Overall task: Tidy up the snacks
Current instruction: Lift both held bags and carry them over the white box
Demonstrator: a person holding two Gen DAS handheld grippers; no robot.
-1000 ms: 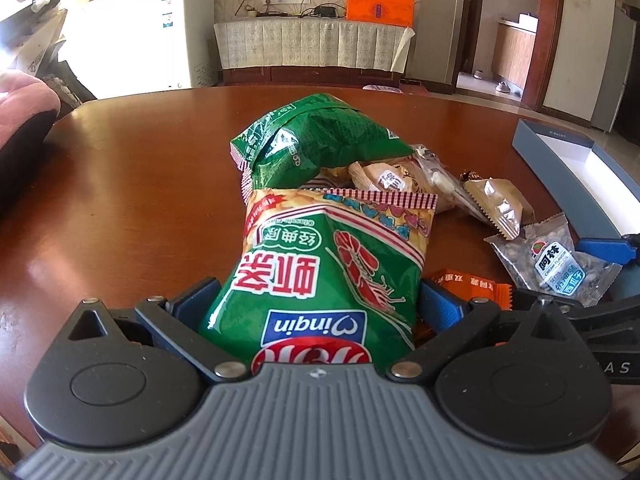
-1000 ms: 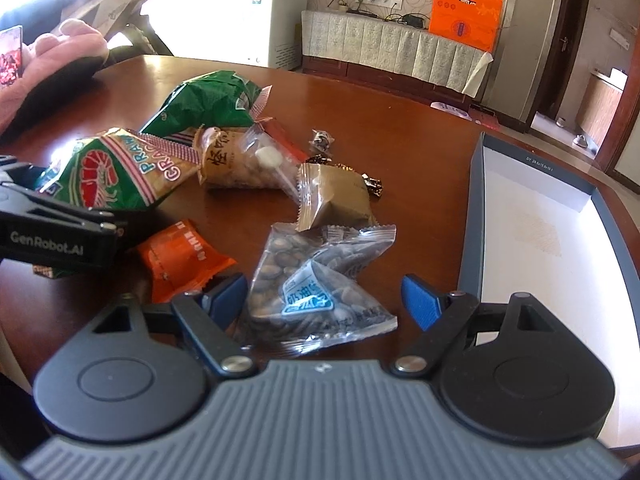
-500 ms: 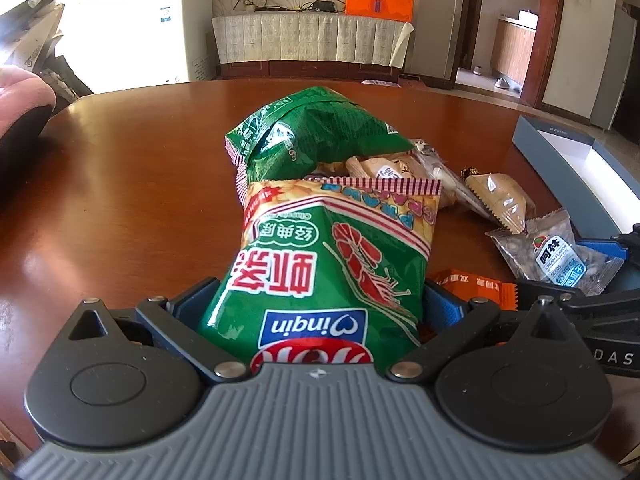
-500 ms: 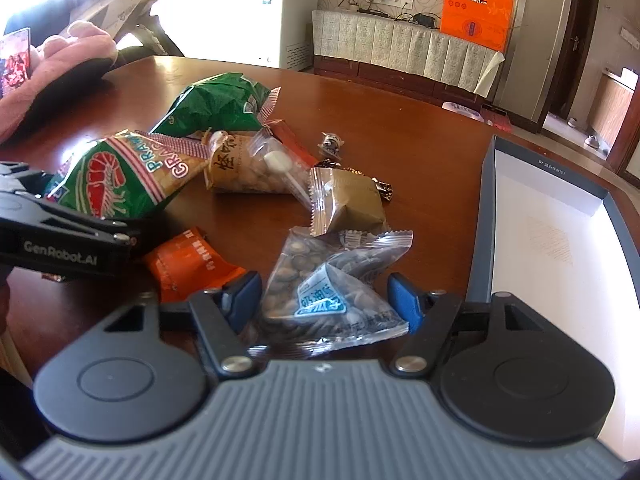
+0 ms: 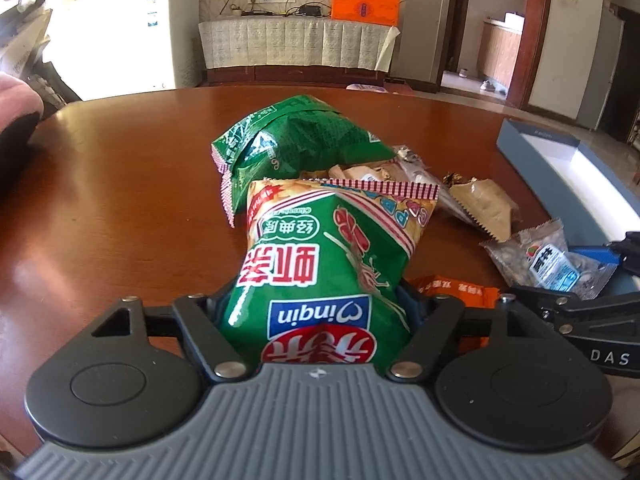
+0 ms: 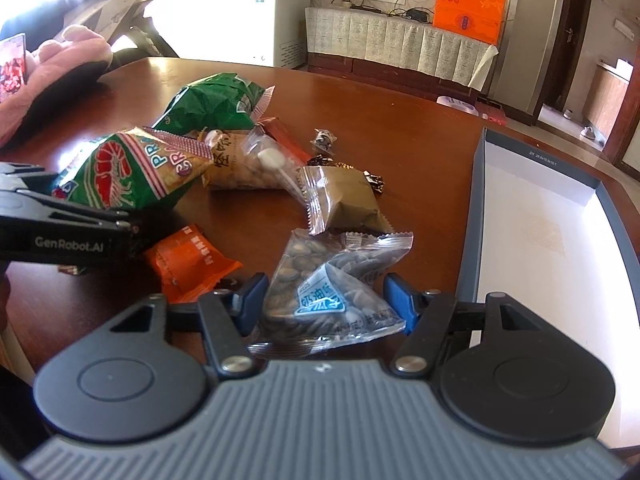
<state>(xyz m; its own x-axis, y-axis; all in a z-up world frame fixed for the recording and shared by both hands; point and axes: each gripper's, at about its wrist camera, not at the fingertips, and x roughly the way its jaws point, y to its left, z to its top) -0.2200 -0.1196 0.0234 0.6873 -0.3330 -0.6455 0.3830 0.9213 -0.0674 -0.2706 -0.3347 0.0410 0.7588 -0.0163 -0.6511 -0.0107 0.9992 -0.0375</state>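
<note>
Left gripper (image 5: 316, 312): jaws closing, both pads pressed into the sides of the prawn-cracker bag (image 5: 320, 276), which bulges out between them. The bag lies lengthwise from the gripper toward 12 o'clock on the table (image 5: 120, 200).

Right gripper (image 6: 326, 300): jaws closing around the seed packet (image 6: 332, 284). The blue pads sit at the packet's edges; a firm grip cannot be confirmed, so it is recorded as unclenched with the packet between the fingers (image 6: 252, 292).

Outward from the left gripper: a green bag (image 5: 296, 136) lies at 12 o'clock, just beyond the cracker bag and touching it. A tan packet (image 5: 484, 204) sits at 2 o'clock. An orange packet (image 5: 452, 288) lies at 3 o'clock, just beside the gripper.

Outward from the right gripper: the orange packet sits at 10 o'clock, the tan packet at 12 o'clock, touching the seed packet's top edge. A peanut bag (image 6: 248, 164) lies at 11 o'clock. Small dark wrapped sweets (image 6: 324, 138) lie farther off at 12 o'clock.

An open box (image 6: 476, 208), white inside with a grey wall, stands at 2 o'clock, just beside the right gripper.
</note>
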